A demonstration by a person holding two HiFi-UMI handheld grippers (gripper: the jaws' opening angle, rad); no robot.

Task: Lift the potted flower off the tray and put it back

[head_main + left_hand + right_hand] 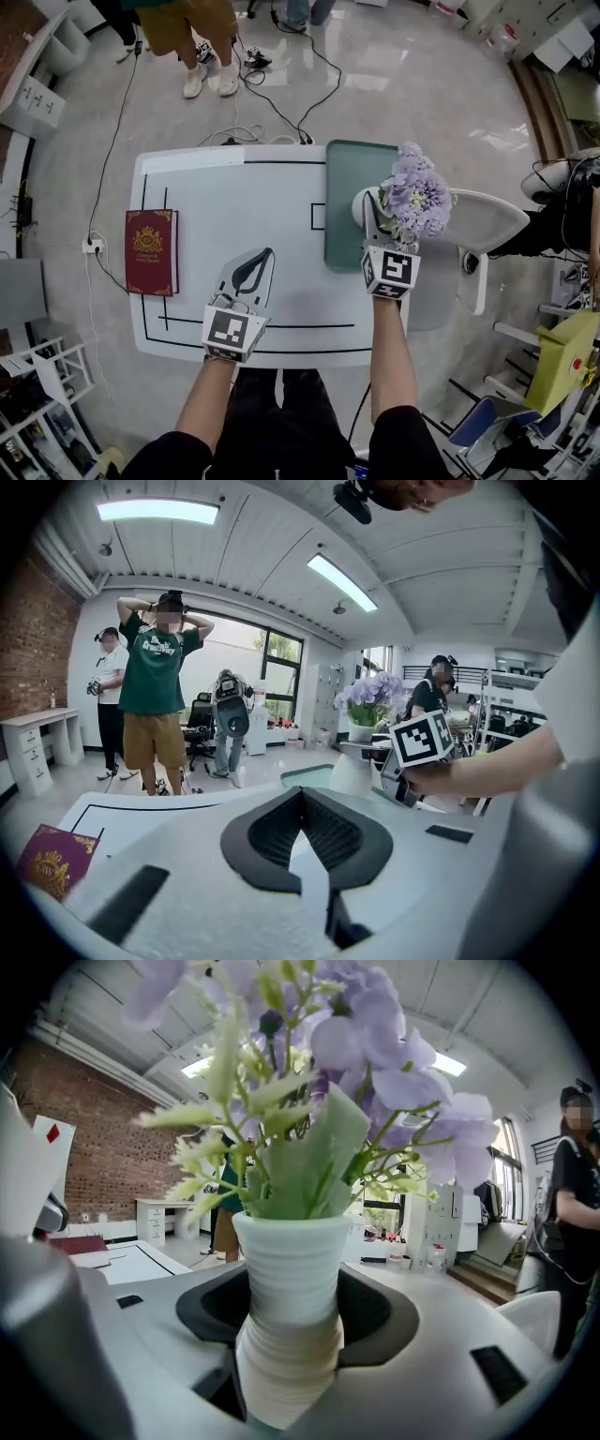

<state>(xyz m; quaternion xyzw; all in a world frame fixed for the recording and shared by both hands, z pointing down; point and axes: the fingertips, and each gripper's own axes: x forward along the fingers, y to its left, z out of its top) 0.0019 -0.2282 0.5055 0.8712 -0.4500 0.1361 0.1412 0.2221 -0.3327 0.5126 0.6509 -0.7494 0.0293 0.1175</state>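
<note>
Closest in, the right gripper [375, 228] has its jaws clamped on the potted flower [289, 1279], one jaw on either side of the narrow waist of the white ribbed pot, just under the flared rim. It looks like a sensible place to hold. The rim above the jaws would likely stop the pot sliding down. The pot is also kept upright, so the top-heavy lilac blooms [375, 1044] rise straight over the jaws and do not pull to one side.

The green tray [342, 178] lies beneath those jaws and spreads ahead and to their left, and the pot stands over its right part. No view shows whether the base rests on the tray or hangs just above it.

Well apart to the left of the right jaws, the left gripper [302, 795] has its jaws closed tip to tip with nothing between them. It is held low over the white table [234, 202], apparently parked out of the way because one gripper is enough for this pot. Farther left of its jaws lies a red book [151, 251], well clear of the work.

Ahead of the left jaws, past the table's far edge, a person in a green shirt [155, 667] stands on the floor.
</note>
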